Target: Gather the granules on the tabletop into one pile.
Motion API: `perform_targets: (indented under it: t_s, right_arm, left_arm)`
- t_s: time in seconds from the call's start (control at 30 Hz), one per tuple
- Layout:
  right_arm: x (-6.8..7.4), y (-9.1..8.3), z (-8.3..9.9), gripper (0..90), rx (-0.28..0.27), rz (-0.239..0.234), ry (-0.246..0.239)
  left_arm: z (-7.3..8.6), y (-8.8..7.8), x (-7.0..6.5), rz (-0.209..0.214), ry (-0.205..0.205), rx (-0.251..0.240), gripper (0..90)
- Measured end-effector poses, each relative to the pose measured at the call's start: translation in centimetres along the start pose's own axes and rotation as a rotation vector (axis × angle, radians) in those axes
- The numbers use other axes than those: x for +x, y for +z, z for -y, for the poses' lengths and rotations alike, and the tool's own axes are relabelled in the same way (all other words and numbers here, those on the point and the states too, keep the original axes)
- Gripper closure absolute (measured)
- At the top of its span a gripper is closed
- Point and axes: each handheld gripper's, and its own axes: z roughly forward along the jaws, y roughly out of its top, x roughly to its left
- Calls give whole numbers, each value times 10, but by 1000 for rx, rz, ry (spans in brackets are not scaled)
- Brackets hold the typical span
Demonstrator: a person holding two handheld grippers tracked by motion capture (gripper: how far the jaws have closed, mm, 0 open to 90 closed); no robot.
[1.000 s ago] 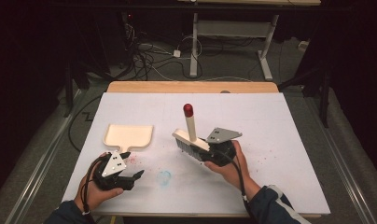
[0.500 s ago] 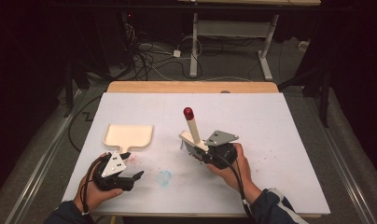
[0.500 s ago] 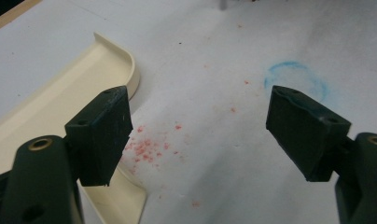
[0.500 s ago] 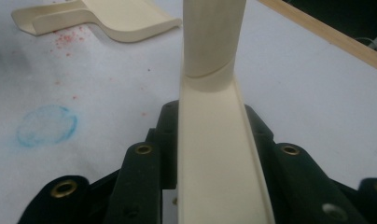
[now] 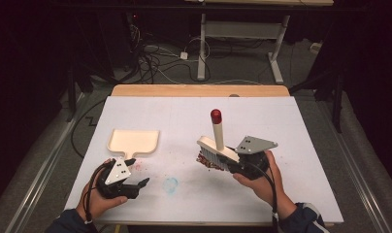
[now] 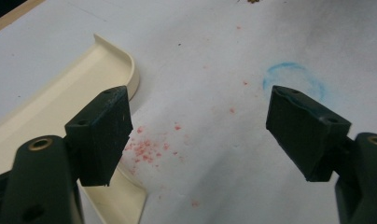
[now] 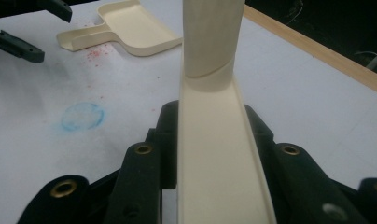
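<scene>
Brush [image 5: 215, 145] shifted left, right gripper [image 5: 233, 162] clamping it, level

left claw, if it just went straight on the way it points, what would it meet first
Probably bare table: the open left claw looks out over red crumbs, with the dustpan off by one jaw and the blue ring by the other. Depth is unclear.

No readable text — none anywhere.
</scene>
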Motion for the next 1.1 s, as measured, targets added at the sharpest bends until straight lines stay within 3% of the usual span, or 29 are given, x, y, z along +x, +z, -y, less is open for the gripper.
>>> perform_targets:
  t_s: [0.2,0.5,0.8,1.1]
  right_arm:
    - [-3,-22,15,675,-6,-19,-6]
    - [-22,-55,34,675,13,8,40]
    - [-30,-84,51,674,68,-33,91]
    - [-39,-99,68,674,103,-72,158]
  left_arm:
    - [-1,0,-1,-2,8,5,216]
    - [-1,1,-2,-17,32,7,216]
    - [-2,-1,-1,-29,32,2,216]
    - [-3,1,-2,-36,46,12,216]
